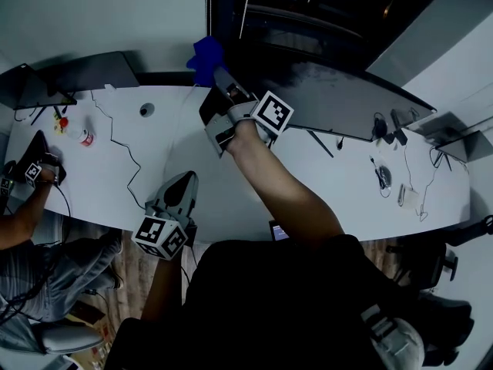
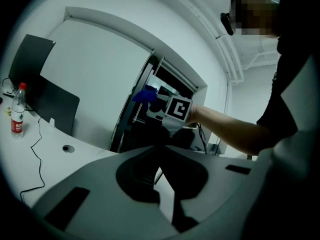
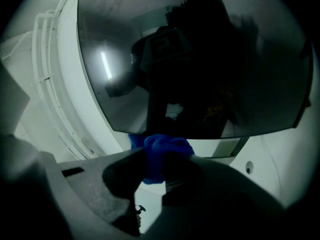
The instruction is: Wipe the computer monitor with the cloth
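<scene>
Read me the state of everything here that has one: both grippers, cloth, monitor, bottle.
Left hand-held gripper: shut, empty.
Right hand-held gripper: shut on the blue cloth.
Blue cloth: bunched, clamped, at the edge of the monitor.
Monitor: screen dark, reflective.
Bottle: upright, capped.

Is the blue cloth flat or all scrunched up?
Scrunched up. The blue fabric cloth is a rumpled wad pinched in the jaws of the right gripper, near the bottom edge of the dark monitor.
</scene>
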### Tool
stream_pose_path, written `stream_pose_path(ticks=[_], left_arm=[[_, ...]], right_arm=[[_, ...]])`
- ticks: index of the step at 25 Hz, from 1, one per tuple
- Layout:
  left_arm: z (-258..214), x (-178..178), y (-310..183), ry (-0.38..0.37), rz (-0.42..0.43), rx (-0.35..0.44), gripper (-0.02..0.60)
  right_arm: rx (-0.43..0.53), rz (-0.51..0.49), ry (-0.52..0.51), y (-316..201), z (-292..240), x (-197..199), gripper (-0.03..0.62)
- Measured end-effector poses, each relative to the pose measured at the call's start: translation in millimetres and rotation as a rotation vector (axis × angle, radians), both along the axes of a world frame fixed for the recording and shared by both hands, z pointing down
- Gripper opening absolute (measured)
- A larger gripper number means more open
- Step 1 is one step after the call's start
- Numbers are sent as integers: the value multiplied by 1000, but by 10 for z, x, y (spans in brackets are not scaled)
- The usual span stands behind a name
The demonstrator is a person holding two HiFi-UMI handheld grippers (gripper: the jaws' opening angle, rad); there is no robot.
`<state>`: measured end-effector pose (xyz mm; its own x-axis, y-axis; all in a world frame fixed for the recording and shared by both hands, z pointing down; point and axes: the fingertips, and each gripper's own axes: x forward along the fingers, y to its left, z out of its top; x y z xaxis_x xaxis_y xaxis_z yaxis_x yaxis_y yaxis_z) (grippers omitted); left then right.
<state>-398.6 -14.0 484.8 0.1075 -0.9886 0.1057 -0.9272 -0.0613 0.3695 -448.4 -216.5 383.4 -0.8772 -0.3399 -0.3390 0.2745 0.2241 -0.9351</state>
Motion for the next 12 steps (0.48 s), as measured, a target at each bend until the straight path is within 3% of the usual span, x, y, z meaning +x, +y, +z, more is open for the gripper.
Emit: stream_pose_path(ticks=[12], left_arm=[[-138,104,140,-27,-18,15,-6]], right_arm=[[68,-7,-97,41,-573,53,72]])
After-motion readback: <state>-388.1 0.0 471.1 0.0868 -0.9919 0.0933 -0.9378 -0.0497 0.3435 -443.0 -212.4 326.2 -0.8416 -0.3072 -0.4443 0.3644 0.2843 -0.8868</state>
